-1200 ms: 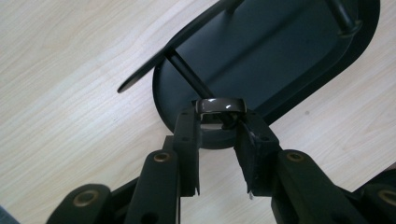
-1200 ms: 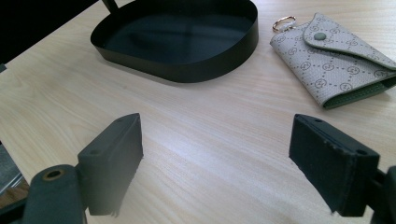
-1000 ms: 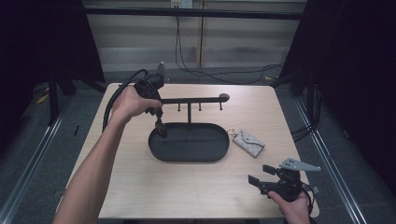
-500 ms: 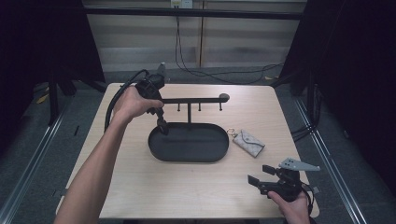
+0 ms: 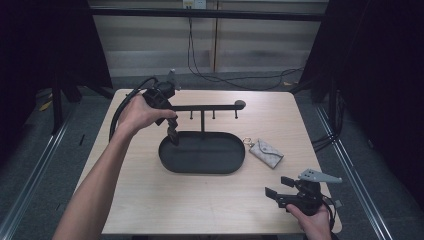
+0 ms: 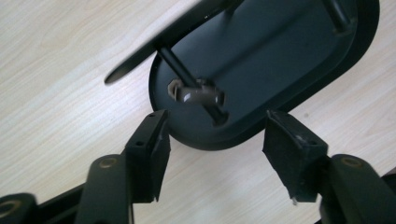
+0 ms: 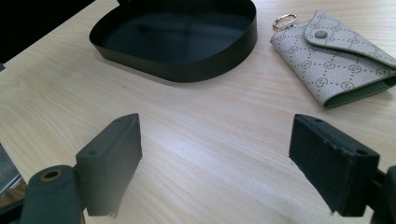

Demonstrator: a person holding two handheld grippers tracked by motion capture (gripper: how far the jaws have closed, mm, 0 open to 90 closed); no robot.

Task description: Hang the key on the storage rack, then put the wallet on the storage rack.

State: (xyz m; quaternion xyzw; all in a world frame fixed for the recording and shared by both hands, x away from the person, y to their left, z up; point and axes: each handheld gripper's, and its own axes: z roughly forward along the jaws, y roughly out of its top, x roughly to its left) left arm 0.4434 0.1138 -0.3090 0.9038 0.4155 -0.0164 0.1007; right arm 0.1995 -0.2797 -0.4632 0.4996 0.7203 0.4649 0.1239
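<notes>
A: Left gripper [image 5: 172, 136] is held at the left end of the black oval tray [image 5: 200, 167], jaws spread wide, nothing gripped. Tips are seen just over the tray rim in the left gripper view.

B: Tray contents?

A: A post [image 5: 202, 124] is mounted in the tray, carrying a horizontal bar [image 5: 210, 107] with short pegs hung under it. A small brownish item [image 6: 198, 94] is seen on the peg nearest the left gripper, above the tray floor. Blurred, cannot be identified. Rest of the tray floor is seen bare in the right gripper view.

B: Right gripper?

A: Right gripper [image 5: 279, 188] is held low at the near right corner of the table [image 5: 150, 200], jaws fully apart, nothing between them. It is pointed toward the tray.

B: Anything outside the tray?

A: A patterned grey key pouch [image 5: 266, 151] with a gold ring [image 7: 284, 21] is laid flat on the table just right of the tray, flap snapped shut. Not touching the tray.
</notes>
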